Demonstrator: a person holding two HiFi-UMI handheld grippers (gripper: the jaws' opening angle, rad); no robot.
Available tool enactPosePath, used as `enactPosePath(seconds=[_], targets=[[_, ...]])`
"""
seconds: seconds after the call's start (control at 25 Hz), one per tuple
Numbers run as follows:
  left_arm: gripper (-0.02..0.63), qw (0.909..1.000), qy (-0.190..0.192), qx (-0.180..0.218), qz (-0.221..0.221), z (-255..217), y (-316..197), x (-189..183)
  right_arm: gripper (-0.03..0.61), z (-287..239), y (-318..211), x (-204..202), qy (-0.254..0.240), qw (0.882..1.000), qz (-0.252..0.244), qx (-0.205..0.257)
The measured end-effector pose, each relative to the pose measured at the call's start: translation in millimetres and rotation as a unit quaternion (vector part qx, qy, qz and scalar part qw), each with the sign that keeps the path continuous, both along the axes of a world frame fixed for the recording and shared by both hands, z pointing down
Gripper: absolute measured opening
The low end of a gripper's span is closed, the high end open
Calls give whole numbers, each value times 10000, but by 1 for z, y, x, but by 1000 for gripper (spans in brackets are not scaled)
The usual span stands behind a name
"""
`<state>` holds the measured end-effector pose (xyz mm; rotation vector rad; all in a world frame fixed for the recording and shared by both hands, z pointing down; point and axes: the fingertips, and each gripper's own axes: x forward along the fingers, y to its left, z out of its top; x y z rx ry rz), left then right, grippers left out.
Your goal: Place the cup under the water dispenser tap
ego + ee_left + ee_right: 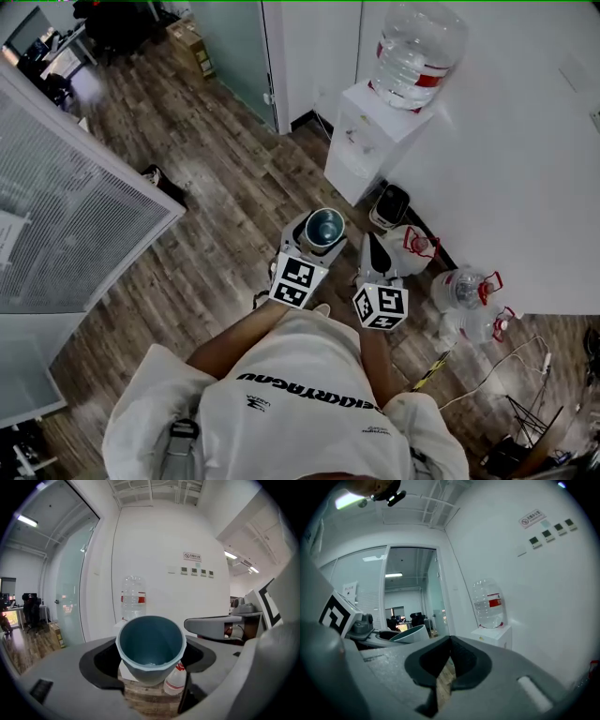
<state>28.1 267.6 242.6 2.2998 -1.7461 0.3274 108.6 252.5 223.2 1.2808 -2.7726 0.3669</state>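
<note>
Teal cup [150,644] clamped in left tool [151,660]; its own view shows right tool [449,641] closed, empty.

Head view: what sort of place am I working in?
Probably an office, at its water corner: a bottle-fed water dispenser against a white wall, spare water jugs on the wood floor beside it, a glass partition, and desks farther back.

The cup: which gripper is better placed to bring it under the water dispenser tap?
Left. The left gripper holds the teal cup between its jaws, pointed toward the water dispenser. The right gripper is shut and empty.
</note>
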Motion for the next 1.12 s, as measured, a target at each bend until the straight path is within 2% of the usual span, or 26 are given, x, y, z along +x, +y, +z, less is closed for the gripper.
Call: enactPosePath(seconds=[0.68,0.92,1.12], targets=[[357,9998,-33,-100,-179,15,-24,30,-3,24,-32,29,1,9998,-157,-106],[357,9996,35,-216,-179,32,-56,11,-3,42,-53,7,174,9992,-243,-251],[357,9990,-22,-411,-167,55,-96,-21,-3,55,-99,-23,210,9990,-196,-357]])
